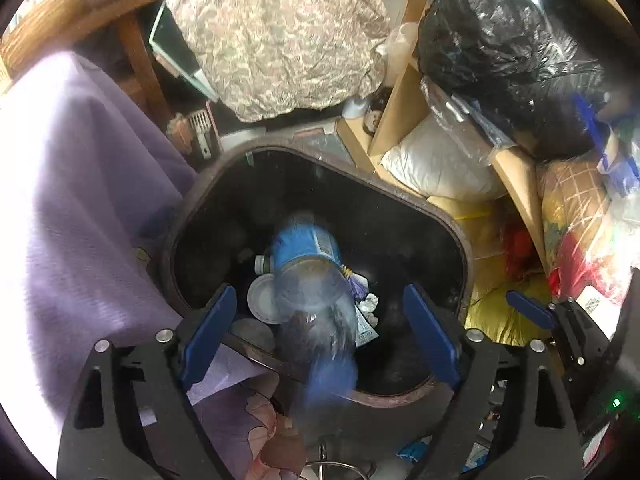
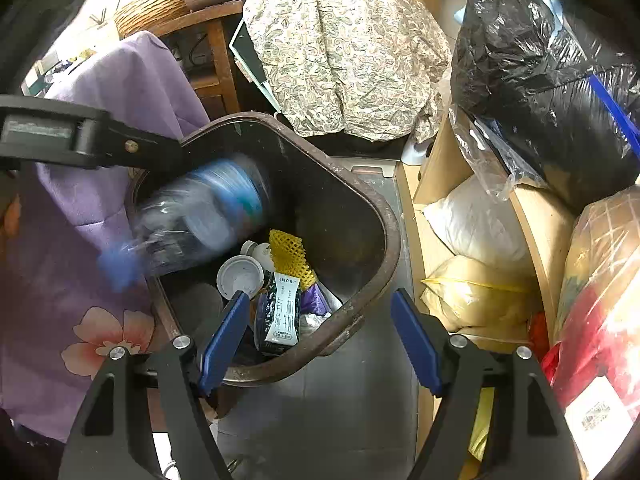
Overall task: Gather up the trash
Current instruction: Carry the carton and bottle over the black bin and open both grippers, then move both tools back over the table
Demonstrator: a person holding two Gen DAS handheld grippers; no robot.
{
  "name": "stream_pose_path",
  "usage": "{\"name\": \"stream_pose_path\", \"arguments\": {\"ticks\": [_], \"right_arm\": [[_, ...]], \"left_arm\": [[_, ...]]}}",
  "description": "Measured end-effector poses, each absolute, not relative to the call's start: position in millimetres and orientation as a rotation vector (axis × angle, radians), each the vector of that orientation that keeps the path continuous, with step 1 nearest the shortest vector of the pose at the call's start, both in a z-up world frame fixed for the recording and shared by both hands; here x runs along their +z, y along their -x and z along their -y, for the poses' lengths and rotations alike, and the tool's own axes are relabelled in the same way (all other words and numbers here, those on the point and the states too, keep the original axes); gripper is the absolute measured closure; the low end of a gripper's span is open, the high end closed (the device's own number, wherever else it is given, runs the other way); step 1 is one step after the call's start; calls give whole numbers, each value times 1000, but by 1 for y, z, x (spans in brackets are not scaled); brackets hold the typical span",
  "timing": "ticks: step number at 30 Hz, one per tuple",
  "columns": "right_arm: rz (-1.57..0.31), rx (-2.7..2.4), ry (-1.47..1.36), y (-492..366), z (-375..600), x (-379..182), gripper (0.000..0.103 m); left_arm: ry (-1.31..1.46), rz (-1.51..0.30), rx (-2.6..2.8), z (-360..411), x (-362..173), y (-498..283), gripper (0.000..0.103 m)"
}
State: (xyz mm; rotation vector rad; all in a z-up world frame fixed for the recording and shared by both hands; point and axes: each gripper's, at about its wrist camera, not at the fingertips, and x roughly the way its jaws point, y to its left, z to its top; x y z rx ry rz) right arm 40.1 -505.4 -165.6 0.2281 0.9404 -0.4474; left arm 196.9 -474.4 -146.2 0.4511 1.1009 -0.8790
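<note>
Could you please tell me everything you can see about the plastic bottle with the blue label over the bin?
The plastic bottle is clear, with a blue label around its body and a blue cap, and looks empty. It is motion-blurred in both views, tilted with its cap towards the purple cloth. It sits over the mouth of the dark bin, above the trash inside. Neither claw grips it: the left claw is open around it.
</note>
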Motion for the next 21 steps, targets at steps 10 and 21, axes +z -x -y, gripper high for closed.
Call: {"name": "stream_pose_path", "arguments": {"ticks": [10, 21], "right_arm": [[-896, -458, -211, -48, 503, -138, 31], [-789, -189, -158, -122, 439, -63, 31]], "left_arm": [[-410, -968, -942, 440, -90, -179, 15], [-312, -861, -839, 310, -37, -215, 15]]}}
